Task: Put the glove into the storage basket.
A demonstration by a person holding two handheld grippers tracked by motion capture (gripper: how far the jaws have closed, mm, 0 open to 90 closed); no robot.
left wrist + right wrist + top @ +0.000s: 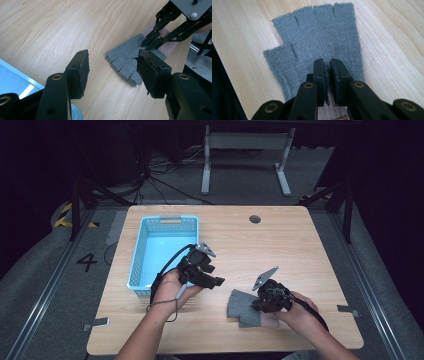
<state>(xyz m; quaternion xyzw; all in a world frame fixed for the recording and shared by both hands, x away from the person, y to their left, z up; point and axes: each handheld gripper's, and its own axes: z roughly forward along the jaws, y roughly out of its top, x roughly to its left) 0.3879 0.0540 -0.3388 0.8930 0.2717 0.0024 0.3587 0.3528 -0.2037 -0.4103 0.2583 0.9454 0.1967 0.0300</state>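
A grey fingerless glove (317, 42) lies flat on the wooden worktop (280, 245), near the front edge and right of centre. It is ribbed knit, with four short open finger stubs side by side and a shorter thumb stub set off to one side (the cuff end shows a pinkish band under the jaws in the right gripper view). The right tongs (328, 72) sit on the glove's palm area, jaws almost pressed together with only a narrow slit between them, a little of the knit seeming to sit in that slit; whether they actually pinch it I cannot tell. The left tongs (112, 72) hover just left of the glove, jaws spread and holding nothing, pointing toward its finger stubs. A light blue basket (145, 232) stands at the far left of the worktop.
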